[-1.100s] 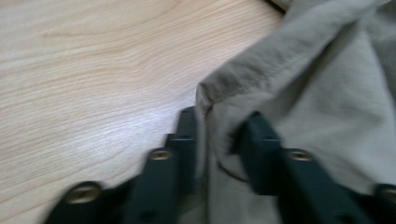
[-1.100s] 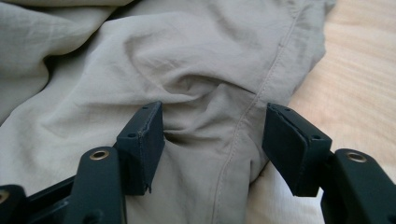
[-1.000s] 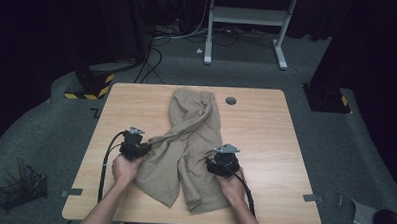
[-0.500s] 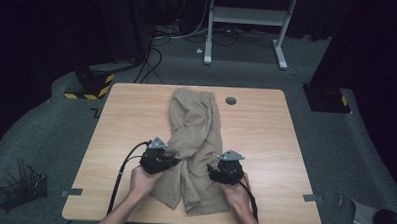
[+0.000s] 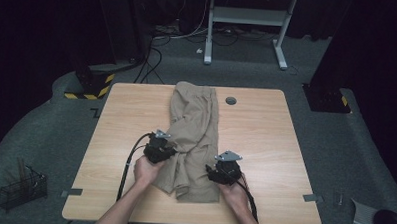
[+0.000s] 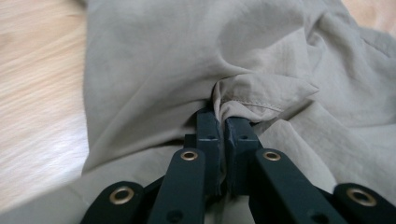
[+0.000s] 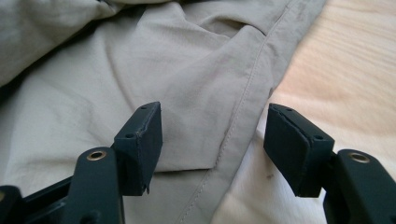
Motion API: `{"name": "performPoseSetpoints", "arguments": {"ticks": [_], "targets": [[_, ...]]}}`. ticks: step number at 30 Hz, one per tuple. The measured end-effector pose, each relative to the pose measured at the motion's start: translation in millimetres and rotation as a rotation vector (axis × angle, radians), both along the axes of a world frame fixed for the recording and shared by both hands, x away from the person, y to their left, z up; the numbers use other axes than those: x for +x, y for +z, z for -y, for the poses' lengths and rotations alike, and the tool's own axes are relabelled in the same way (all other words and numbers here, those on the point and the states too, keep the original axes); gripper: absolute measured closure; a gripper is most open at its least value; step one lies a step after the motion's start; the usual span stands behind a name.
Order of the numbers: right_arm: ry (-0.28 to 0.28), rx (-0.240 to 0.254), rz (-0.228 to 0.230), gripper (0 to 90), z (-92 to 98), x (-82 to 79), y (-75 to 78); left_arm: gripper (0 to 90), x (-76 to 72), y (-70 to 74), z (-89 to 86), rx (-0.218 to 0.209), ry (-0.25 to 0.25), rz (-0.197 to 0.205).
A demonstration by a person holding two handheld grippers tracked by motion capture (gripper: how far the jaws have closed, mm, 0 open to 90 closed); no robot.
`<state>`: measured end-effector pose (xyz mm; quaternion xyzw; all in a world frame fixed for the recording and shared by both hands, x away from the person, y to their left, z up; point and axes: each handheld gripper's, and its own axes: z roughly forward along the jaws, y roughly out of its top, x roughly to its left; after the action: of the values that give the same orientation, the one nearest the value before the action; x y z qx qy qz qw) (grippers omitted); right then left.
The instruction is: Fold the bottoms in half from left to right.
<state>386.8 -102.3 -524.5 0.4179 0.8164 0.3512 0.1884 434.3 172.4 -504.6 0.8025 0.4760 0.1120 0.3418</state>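
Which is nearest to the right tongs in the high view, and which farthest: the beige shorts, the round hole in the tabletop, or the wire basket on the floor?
1. The beige shorts: right beside the right tongs, their bottom edge next to them.
2. The round hole: farther up the table, near its far edge.
3. The wire basket: on the floor, far off to the left of the table.

Rumpled beige trousers lengthwise across table middle
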Motion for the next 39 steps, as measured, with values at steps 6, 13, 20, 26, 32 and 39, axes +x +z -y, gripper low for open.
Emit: {"name": "performPoseSetpoints", "arguments": {"ticks": [6, 13, 20, 26, 32, 39], "targets": [[-0.008, 0.002, -0.003, 37.2, -4.0, 5.1, 0.0, 86.4, -27.3, 36.6, 0.1, -0.088, -0.057, 0.086], [-0.018, -0.008, -0.025, 36.1, -3.2, 1.4, 2.6, 81.3, -44.2, 39.6, 30.1, -0.046, -0.174, 0.07], [0.023, -0.007, -0.024, 37.8, 5.5, -22.1, 8.6, 81.9, -28.0, -3.3, 38.6, 0.003, -0.146, -0.026], [0.016, 0.001, -0.006, 39.6, 6.6, -13.5, 0.8, 84.3, -13.1, -2.6, 40.1, 0.043, -0.11, -0.003], [-0.003, 0.002, -0.005, 39.4, 3.4, -0.9, 0.5, 71.8, -16.5, 5.9, 36.5, 0.03, -0.099, 0.028], [-0.003, 0.005, -0.001, 39.4, 6.0, -3.8, 0.2, 46.4, -54.3, 22.3, 10.4, -0.011, -0.062, 0.093]]}}
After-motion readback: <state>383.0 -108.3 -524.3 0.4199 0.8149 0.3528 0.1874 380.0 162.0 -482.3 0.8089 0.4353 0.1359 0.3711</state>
